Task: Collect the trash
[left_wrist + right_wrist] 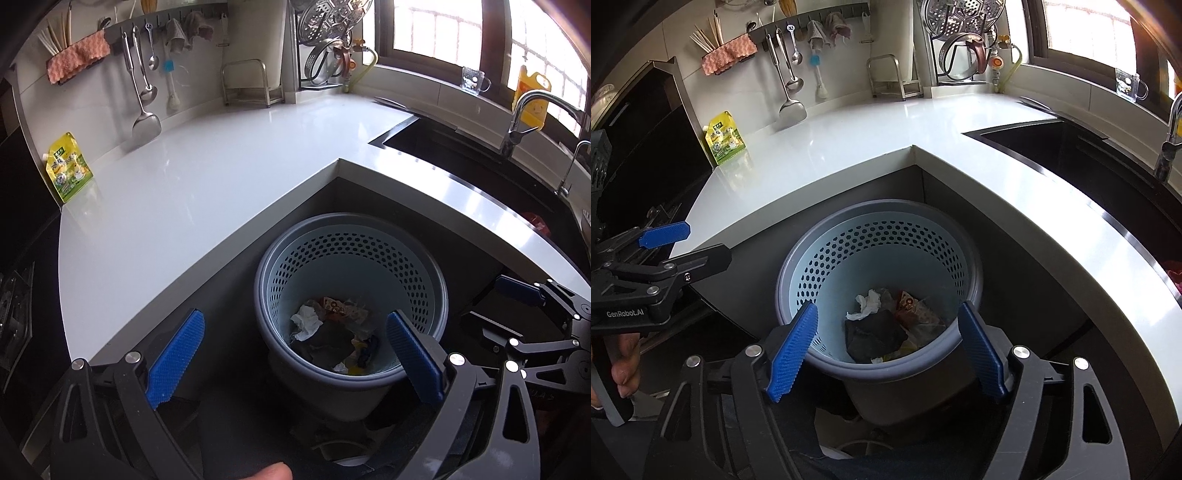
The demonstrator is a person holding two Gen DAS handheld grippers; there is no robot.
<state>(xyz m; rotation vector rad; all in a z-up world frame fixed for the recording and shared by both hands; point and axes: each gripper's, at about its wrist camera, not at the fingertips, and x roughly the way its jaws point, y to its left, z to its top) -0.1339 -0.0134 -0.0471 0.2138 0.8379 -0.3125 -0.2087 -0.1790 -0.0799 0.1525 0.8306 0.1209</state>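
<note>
**Both grippers spread wide above the filled trash bin**

The trash bin, a grey tub with a perforated pale-blue liner, stands on the floor in the inner corner of the L-shaped white countertop. The counter's edge runs just behind the bin's far rim on both the left and the right, so free room lies only on the near side. Inside the bin lie a crumpled white tissue, a dark wad and a printed wrapper.

The left gripper hangs over the bin's near left rim, its blue pads far apart with nothing between them. The right gripper hangs over the near rim too, jaws likewise spread and holding nothing.

A yellow-green pouch leans at the counter's far left end. The dark sink is cut into the counter on the right.
</note>
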